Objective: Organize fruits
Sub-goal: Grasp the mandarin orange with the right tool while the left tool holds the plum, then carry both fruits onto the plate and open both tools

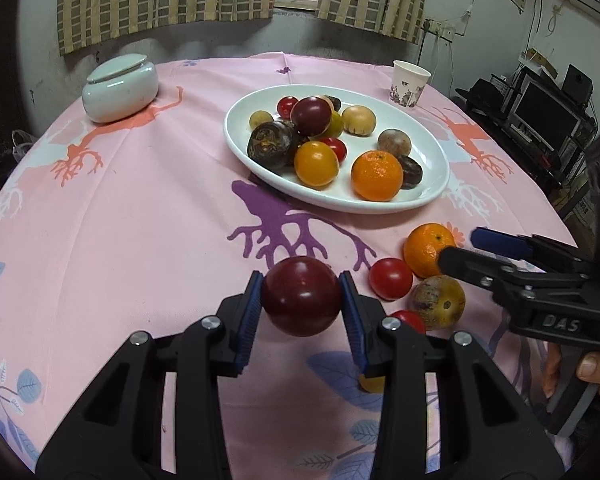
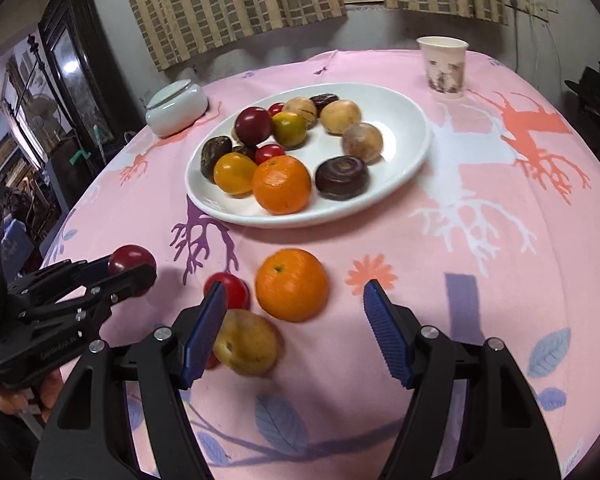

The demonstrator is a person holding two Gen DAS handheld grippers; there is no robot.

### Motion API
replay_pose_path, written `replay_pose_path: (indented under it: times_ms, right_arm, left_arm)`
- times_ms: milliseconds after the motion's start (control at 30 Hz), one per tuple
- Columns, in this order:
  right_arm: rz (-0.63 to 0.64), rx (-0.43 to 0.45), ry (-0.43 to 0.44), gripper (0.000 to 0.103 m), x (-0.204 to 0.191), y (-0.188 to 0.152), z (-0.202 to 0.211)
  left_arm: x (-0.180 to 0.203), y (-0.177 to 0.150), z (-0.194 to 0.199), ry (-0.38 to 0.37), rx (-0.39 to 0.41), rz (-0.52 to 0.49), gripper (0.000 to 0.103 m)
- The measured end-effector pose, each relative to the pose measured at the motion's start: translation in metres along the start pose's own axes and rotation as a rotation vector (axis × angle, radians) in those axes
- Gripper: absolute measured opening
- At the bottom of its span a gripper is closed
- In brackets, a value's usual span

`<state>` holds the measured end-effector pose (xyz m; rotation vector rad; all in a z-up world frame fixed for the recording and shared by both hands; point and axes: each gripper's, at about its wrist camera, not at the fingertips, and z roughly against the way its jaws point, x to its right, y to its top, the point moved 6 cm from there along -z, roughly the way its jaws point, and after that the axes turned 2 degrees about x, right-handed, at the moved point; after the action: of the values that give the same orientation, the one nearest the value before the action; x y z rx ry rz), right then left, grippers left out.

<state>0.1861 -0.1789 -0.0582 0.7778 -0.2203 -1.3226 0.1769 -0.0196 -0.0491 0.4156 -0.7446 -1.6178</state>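
left gripper (image 1: 302, 298) jaws clamped on our dark red plum (image 1: 301, 295), in the air near the white plate (image 1: 340, 196) | right gripper (image 2: 296, 320) jaws wide apart by the orange (image 2: 291, 283) near the plate | we might squeeze loosely and the round plum slips, rolls off the worktop (image 1: 140, 208)

The left gripper (image 1: 301, 305) is clamping its blue-padded fingers (image 1: 249, 322) on either side of a dark red plum (image 1: 301, 295), holding it just above the tablecloth near the table's front edge. The right gripper (image 2: 296, 326) is hovering beside it with its jaws spread wide, gripping nothing. A bare hand (image 1: 590, 372) is wrapping around the right gripper's handle, thumb showing.
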Motion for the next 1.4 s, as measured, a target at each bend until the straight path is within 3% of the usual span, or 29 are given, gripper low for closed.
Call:
replay_pose_path:
  times_ms: [133,200,233,367,1000,1300,1400]
  right_arm:
    - [-0.011,-0.069,-0.034,0.065,-0.005,0.004,-0.024]
    - [-0.033,-0.059,-0.057,0.062,0.0,0.003,-0.029]
    - [-0.036,-0.057,-0.066,0.053,0.002,0.002,-0.031]
    - [-0.045,-0.062,-0.012,0.045,0.006,-0.003,-0.032]
    - [-0.089,0.094,0.067,0.044,0.019,0.021,0.036]
    - [-0.067,0.114,0.022,0.044,0.033,0.024,0.056]
    - [-0.029,0.113,-0.002,0.044,0.035,0.026,0.059]
  left_arm:
    - [-0.002,-0.001,-0.001,-0.005,-0.012,0.011,0.039]
    - [-0.002,-0.001,-0.002,-0.006,-0.015,0.011,0.039]
    - [-0.001,-0.001,-0.002,-0.007,-0.016,0.01,0.039]
    - [0.0,-0.003,-0.004,-0.007,-0.024,0.007,0.039]
    - [-0.009,0.0,-0.003,0.007,-0.008,0.038,0.039]
    - [-0.01,0.007,0.007,0.009,0.014,0.055,0.039]
    - [-0.01,0.011,0.012,-0.021,-0.007,0.09,0.039]
